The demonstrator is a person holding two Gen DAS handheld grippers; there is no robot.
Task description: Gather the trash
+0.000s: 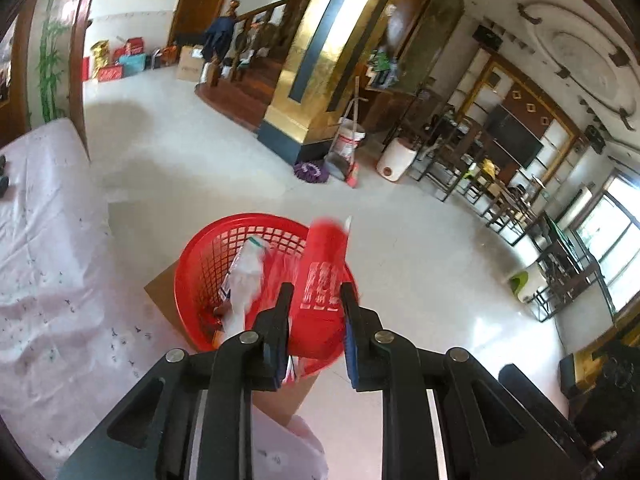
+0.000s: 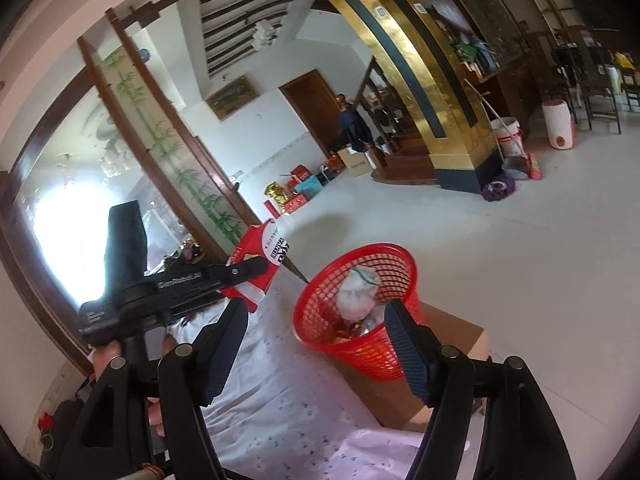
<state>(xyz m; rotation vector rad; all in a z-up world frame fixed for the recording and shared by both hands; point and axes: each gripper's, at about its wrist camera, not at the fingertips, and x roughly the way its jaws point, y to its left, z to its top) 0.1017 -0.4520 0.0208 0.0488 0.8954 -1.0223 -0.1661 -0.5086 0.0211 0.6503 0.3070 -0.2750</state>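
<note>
A red mesh basket (image 1: 208,248) (image 2: 320,280) stands on a brown cardboard box (image 2: 452,344) beside the cloth-covered table. Inside it lie a crumpled white bag (image 1: 248,276) (image 2: 356,292) and some small wrappers. My left gripper (image 1: 317,288) (image 2: 256,276) is shut on a red carton (image 1: 324,264) (image 2: 264,252) with white print. It holds the carton in the air at the basket's rim, and the carton looks blurred. My right gripper (image 2: 316,308) hangs open with nothing between its fingers, over the table edge and pointing at the basket.
The table carries a pale pink patterned cloth (image 1: 48,260) (image 2: 288,392). A hand (image 2: 104,356) grips the left tool's handle. Across the white floor stand a gold pillar (image 1: 320,80), a bucket with mop and broom (image 1: 348,144), a white jug (image 1: 394,160) and dark chairs (image 1: 460,160).
</note>
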